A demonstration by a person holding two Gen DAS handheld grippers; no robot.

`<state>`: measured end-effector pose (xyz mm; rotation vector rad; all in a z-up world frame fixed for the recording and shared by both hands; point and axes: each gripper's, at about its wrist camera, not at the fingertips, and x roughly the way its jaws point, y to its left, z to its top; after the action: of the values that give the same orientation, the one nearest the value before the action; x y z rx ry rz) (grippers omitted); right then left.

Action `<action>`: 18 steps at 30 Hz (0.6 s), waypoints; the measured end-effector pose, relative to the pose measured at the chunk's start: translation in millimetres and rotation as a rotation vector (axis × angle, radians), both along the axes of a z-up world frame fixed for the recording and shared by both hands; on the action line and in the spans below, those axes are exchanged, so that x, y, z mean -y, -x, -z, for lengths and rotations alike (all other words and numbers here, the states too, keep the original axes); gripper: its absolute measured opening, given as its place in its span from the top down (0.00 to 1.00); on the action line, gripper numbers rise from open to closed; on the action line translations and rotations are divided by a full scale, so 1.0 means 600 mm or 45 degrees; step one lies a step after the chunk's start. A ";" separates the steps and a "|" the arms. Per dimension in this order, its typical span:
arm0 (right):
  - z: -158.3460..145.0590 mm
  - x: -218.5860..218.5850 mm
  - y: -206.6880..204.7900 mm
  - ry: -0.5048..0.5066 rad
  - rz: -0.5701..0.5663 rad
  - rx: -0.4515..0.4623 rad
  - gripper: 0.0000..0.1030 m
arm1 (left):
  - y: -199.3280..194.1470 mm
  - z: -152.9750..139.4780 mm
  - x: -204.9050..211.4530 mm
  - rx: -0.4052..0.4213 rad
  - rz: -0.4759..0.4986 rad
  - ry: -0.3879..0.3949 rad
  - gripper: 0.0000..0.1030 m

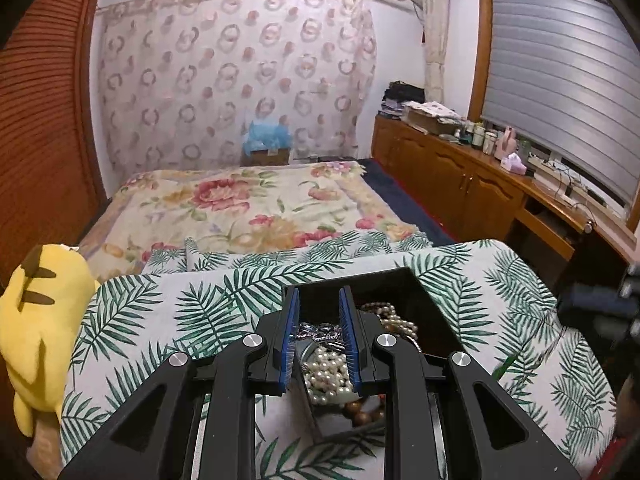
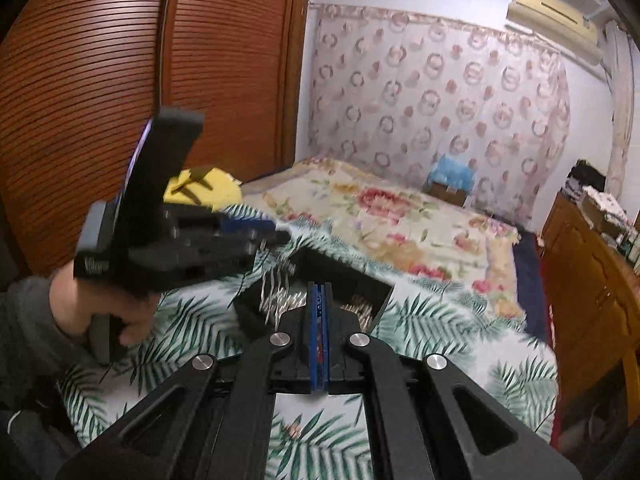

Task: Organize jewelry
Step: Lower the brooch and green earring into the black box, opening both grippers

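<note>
No legible writing. Left claw [image 1: 319, 334] gripped a silvery piece [image 1: 320, 332] over black tray [image 1: 404, 284]; right view alone showed it dangling. Right claw [image 2: 320, 312] closed, empty.

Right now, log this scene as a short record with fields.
surface: leaf-print cloth
container: open black box on the cloth
in box: pearl strand, brown beads, more beaded strands
left gripper: shut on a silvery chain that dangles over the box
right gripper: shut, nothing visibly held
nearby: yellow plush at the cloth's left edge
</note>
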<state>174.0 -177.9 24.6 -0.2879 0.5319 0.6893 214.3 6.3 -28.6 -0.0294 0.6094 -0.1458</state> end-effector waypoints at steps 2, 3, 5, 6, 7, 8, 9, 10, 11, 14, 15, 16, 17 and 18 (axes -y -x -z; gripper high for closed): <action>-0.007 -0.004 -0.012 -0.001 0.006 0.012 0.98 | -0.007 0.002 -0.002 -0.003 -0.003 -0.002 0.81; -0.009 -0.007 -0.021 0.000 0.008 0.013 0.98 | -0.010 0.004 -0.002 -0.005 -0.006 -0.001 0.81; -0.009 -0.010 -0.034 0.000 0.009 0.006 0.98 | -0.014 0.005 -0.001 -0.007 -0.008 0.004 0.81; -0.006 -0.013 -0.043 -0.002 0.007 -0.007 0.98 | -0.016 0.006 -0.001 -0.012 -0.007 0.007 0.81; -0.003 -0.015 -0.049 -0.002 0.007 -0.015 0.98 | -0.017 0.008 -0.001 -0.016 -0.004 0.007 0.81; 0.001 -0.018 -0.055 0.004 0.009 -0.021 0.98 | -0.017 0.009 0.000 -0.022 0.002 0.006 0.81; 0.005 -0.021 -0.059 0.008 0.009 -0.026 0.98 | -0.017 0.009 0.000 -0.026 0.008 0.007 0.81; 0.011 -0.023 -0.065 0.009 0.009 -0.035 0.98 | -0.016 0.009 0.000 -0.021 0.010 0.010 0.81; 0.014 -0.024 -0.067 0.008 0.009 -0.041 0.98 | -0.015 0.008 0.000 -0.018 0.011 0.011 0.81; 0.029 -0.028 -0.075 0.010 0.009 -0.069 0.98 | -0.011 0.005 -0.003 -0.013 0.012 0.010 0.80; 0.034 -0.029 -0.078 0.011 0.011 -0.077 0.98 | -0.008 0.005 -0.003 -0.013 0.010 0.007 0.80; 0.041 -0.030 -0.082 0.012 0.011 -0.092 0.98 | -0.006 0.005 -0.005 -0.014 0.010 0.004 0.80; 0.047 -0.030 -0.086 0.012 0.009 -0.105 0.98 | -0.003 0.005 -0.006 -0.015 0.011 0.001 0.80; 0.054 -0.032 -0.090 0.015 0.011 -0.116 0.98 | 0.003 0.005 -0.007 -0.016 0.015 -0.002 0.78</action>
<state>227.7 -158.6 -7.8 -0.2659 0.6243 0.6936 212.7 10.5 -31.6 -0.0250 0.6221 -0.1569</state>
